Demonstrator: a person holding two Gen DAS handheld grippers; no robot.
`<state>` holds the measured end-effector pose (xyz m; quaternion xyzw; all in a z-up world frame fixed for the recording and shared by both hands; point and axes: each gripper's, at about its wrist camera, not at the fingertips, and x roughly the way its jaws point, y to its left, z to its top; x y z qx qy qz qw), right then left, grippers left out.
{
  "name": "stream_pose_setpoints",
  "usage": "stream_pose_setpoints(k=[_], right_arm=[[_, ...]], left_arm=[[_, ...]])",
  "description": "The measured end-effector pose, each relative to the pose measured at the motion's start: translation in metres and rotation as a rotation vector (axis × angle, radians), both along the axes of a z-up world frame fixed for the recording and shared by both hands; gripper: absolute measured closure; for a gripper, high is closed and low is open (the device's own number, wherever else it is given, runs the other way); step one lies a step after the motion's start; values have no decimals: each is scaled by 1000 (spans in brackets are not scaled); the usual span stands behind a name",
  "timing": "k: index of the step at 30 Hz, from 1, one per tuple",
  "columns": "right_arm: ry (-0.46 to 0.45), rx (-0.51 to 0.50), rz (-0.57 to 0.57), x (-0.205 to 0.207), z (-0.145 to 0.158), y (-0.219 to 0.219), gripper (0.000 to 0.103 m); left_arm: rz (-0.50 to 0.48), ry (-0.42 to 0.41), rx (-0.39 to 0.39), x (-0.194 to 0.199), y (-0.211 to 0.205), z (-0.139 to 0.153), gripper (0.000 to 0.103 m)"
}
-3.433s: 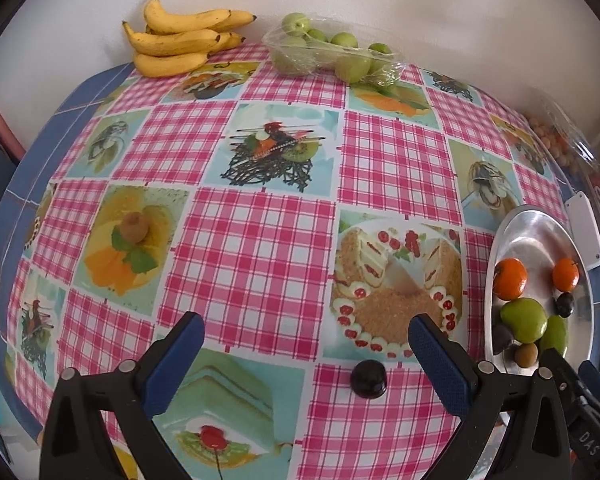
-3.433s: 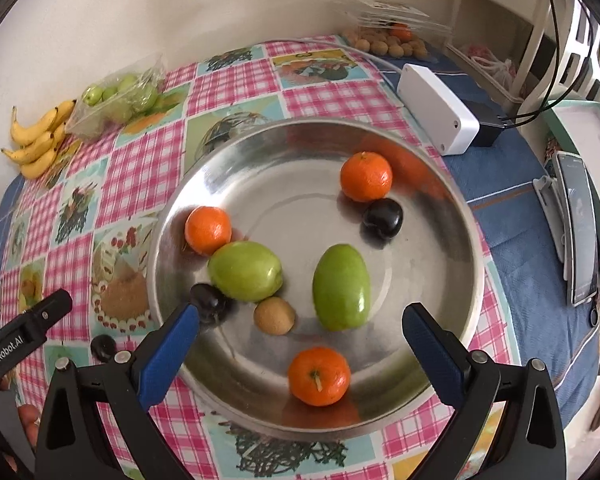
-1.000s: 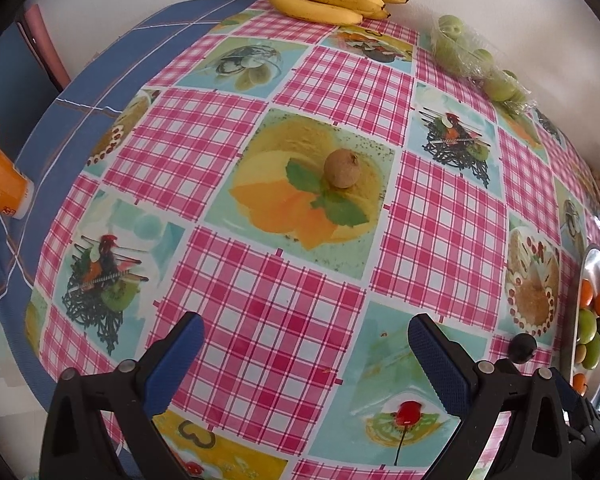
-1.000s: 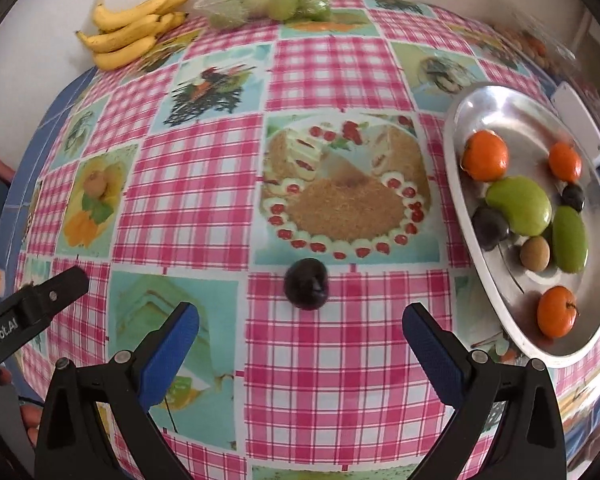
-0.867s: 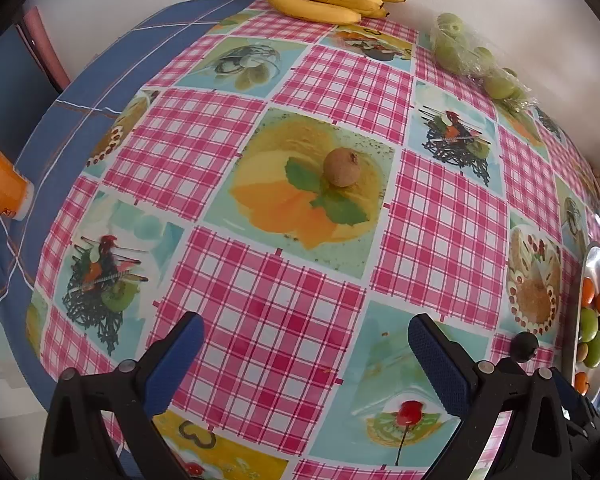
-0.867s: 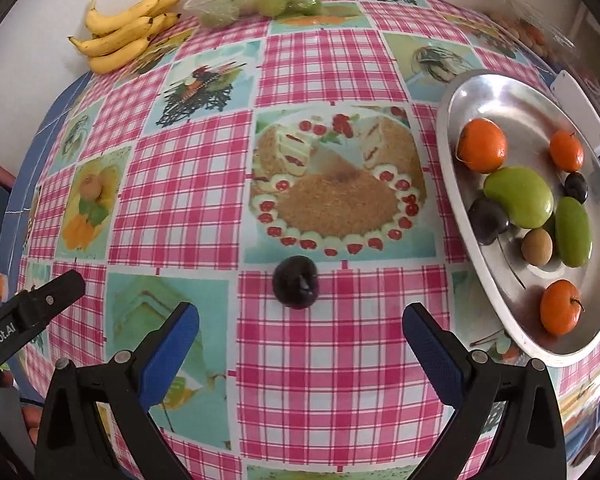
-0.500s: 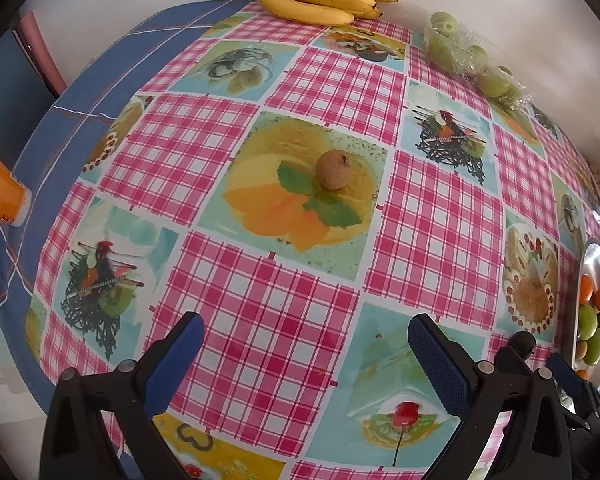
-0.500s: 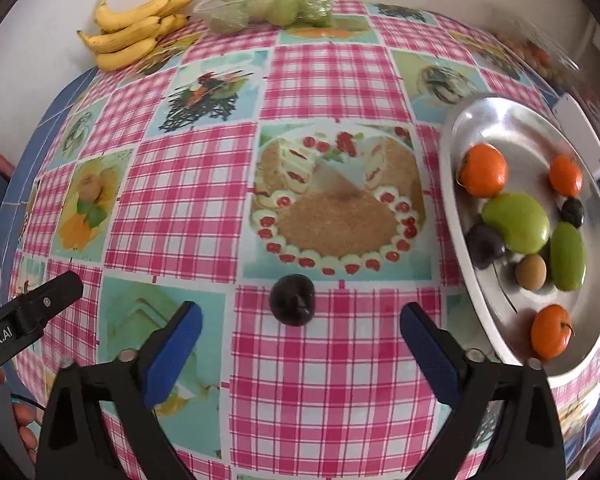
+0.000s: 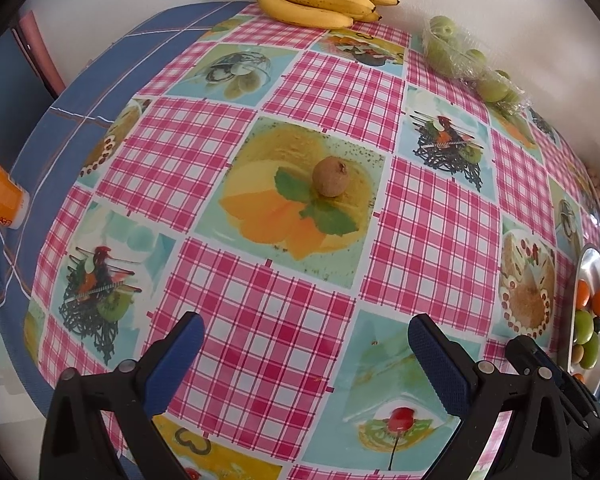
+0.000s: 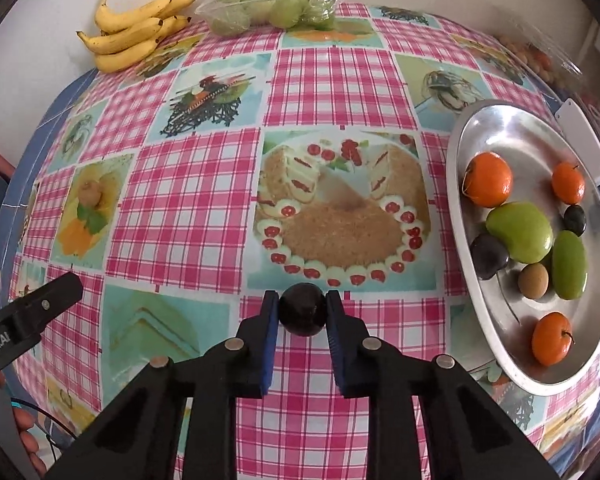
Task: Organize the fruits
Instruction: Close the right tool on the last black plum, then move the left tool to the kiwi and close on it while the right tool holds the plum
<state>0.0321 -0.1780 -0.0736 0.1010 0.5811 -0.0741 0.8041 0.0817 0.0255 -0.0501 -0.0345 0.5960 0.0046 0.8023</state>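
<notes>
Left wrist view: left gripper (image 9: 304,354) jaws wide open and empty above the pink-checked bench (image 9: 260,320); one round brown kiwi-like fruit (image 9: 330,177) sits on a printed tile ahead, stem nub up-right, no clear long axis. Right wrist view: right gripper (image 10: 302,312) jaws have just closed onto one round dark plum (image 10: 302,309) on the bench, left of the oval metal tray (image 10: 512,132), which holds three oranges, two green mangoes, two plums and one kiwi.

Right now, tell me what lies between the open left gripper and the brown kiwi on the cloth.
Nothing: in the left wrist view only bare checked tablecloth lies between the left gripper and the kiwi.
</notes>
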Motion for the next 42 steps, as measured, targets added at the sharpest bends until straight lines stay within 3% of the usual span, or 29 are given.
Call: stream_pose_setpoints(k=[8,13,26,28,35,37,42], right_arm=[[-42,-6,25,5,15,7,79],[-59,4,31,13,19,16,79],[-98,28,57,38,22,23,79],[-101,23,61,44,23,23,79],[-89,39,53,56,14,18,79],[-86,41,53,60,12,17,79],[-89,58,52,65,10,15,79]], left_arm=[[21,-28,-17,8,8,7,0],[30,-88,-21,19,16,16,0],[-30,-115,-19,65,26,24,3],[-39,-110,-38,70,21,21,18],[-73,-96,-32,87,6,8,40],[-81,-85,-28,90,3,3,52],[-80,-67,-29,96,1,-8,64]])
